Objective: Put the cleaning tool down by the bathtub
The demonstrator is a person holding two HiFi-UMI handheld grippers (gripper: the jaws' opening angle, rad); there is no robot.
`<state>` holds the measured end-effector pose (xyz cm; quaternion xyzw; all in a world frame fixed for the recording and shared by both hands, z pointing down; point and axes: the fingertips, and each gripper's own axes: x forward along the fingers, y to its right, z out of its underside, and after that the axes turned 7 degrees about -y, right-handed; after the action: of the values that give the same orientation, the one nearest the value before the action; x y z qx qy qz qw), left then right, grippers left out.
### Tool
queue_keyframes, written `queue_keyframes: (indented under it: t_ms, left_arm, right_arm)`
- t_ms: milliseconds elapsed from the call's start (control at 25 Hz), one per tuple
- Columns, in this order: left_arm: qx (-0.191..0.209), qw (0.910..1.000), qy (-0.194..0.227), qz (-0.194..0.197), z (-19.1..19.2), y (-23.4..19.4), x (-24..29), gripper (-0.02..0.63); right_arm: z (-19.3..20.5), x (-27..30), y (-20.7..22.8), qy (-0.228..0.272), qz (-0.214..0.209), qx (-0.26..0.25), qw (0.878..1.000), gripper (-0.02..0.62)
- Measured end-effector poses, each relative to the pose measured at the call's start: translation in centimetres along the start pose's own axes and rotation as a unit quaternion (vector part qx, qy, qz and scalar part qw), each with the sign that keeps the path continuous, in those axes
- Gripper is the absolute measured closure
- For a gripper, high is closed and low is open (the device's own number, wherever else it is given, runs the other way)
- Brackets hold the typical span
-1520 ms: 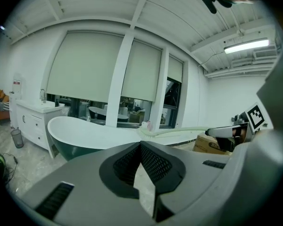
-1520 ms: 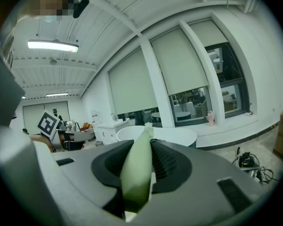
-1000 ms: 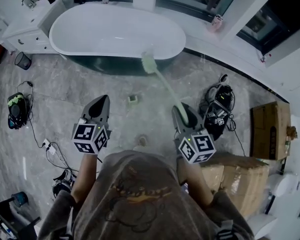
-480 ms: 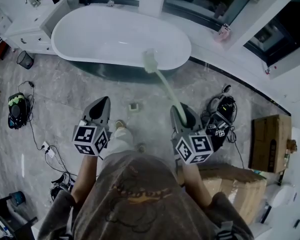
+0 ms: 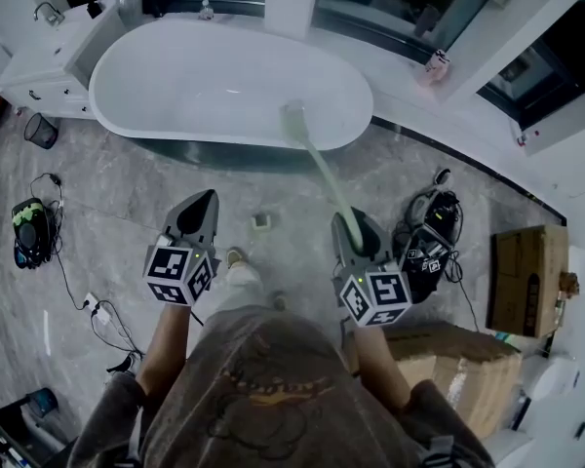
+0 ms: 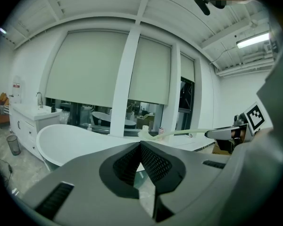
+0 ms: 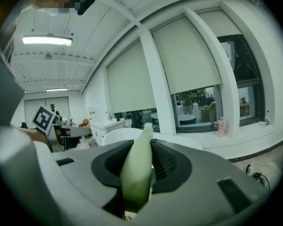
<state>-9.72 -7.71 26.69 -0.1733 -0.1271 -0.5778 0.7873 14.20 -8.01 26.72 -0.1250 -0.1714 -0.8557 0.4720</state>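
Observation:
A pale green long-handled brush (image 5: 317, 169) slants up from my right gripper (image 5: 349, 228), which is shut on its handle (image 7: 137, 171). The brush head (image 5: 294, 122) shows over the near rim of the white bathtub (image 5: 175, 76). In the right gripper view the handle fills the gap between the jaws, with the tub (image 7: 127, 134) beyond. My left gripper (image 5: 202, 206) is held level to the left, shut and empty. The left gripper view shows its jaws meeting at the tip, with the brush (image 6: 179, 133) and the tub (image 6: 70, 142) ahead.
A grey marble floor (image 5: 127, 193) lies before the tub, with a small floor drain (image 5: 261, 221). Cables and gear (image 5: 424, 227) and cardboard boxes (image 5: 526, 261) sit at right. A waste bin (image 5: 41, 130), a black device (image 5: 29, 224) and a white vanity (image 5: 39, 47) are at left.
Both grippers have moved forward toward the bathtub together. The brush head has gone from in front of the tub's dark side to over its near rim.

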Motion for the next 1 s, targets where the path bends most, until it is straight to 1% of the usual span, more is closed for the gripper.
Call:
queue_keyframes:
  t_ms: [280,440,560,760,920,1000]
  left_arm:
    - [-0.004,0.9995,-0.028,0.012,1.4,-1.7,3.2,0.605]
    - [-0.004,0.9995,-0.027,0.015,1.8,-2.7,5.0,0.604]
    - [-0.012,0.9994,-0.028,0.017,2.6,-3.4,6.6,0.606]
    - [-0.025,0.9988,-0.038,0.017,4.8,-4.9,9.1,0.606]
    - [-0.021,0.9983,-0.05,0.018,7.5,-5.5,10.6,0.604]
    - [-0.021,0.9984,-0.05,0.018,8.9,-5.7,11.4,0.606]
  right_arm:
    - [1.7,3.0,0.0,-0.025,0.0,0.008,1.0,0.482]
    - [2.7,4.9,0.1,-0.04,-0.003,0.005,0.999,0.482]
    - [3.7,6.2,0.6,-0.048,-0.001,0.005,0.999,0.482]
    - [5.9,8.5,0.9,-0.063,-0.003,0.007,0.998,0.482]
    - [8.5,10.2,1.1,-0.079,-0.006,0.006,0.997,0.482]
    - [9.9,10.9,1.3,-0.085,-0.006,0.003,0.996,0.482]
